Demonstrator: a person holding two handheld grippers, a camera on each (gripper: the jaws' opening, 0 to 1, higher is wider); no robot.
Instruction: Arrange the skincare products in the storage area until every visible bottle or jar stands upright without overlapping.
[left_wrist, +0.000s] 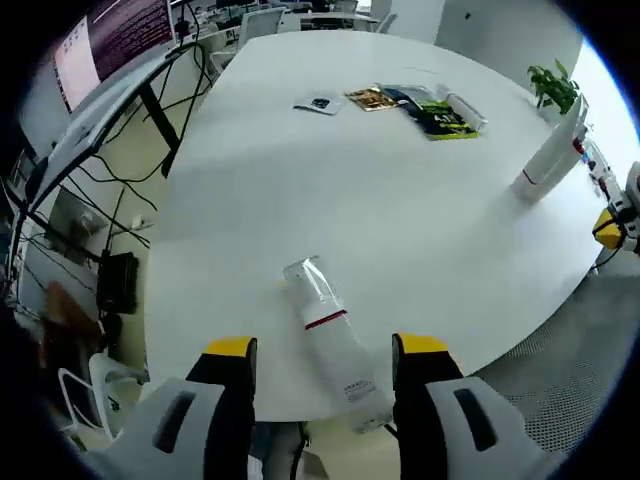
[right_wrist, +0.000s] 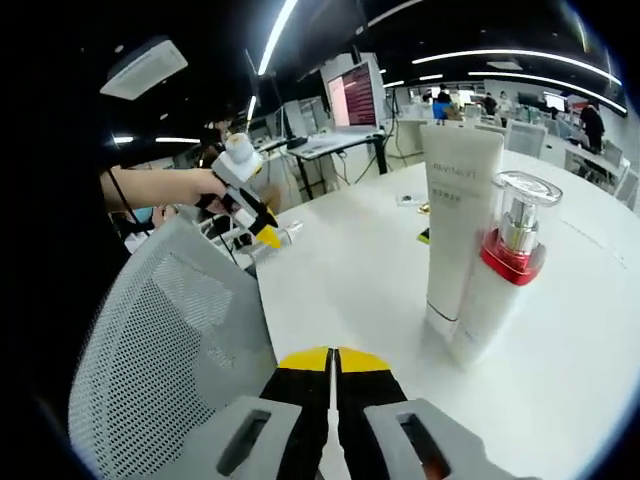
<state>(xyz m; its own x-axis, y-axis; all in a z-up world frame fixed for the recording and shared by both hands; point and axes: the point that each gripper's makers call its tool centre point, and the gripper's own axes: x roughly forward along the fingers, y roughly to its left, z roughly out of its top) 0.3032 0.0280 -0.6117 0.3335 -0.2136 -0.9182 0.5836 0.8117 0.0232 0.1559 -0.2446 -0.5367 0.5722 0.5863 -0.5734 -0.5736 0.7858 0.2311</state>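
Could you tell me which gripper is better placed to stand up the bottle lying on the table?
Left: the left gripper is open, straddling the lying pump bottle. The right gripper is shut.

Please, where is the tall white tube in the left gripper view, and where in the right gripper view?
Left gripper view: the tall white tube stands far off at the upper right, near the table's edge, below a green plant.
Right gripper view: the tube stands close, right of centre, beside a red-collared pump bottle.
Shared landmark: the white table under it.
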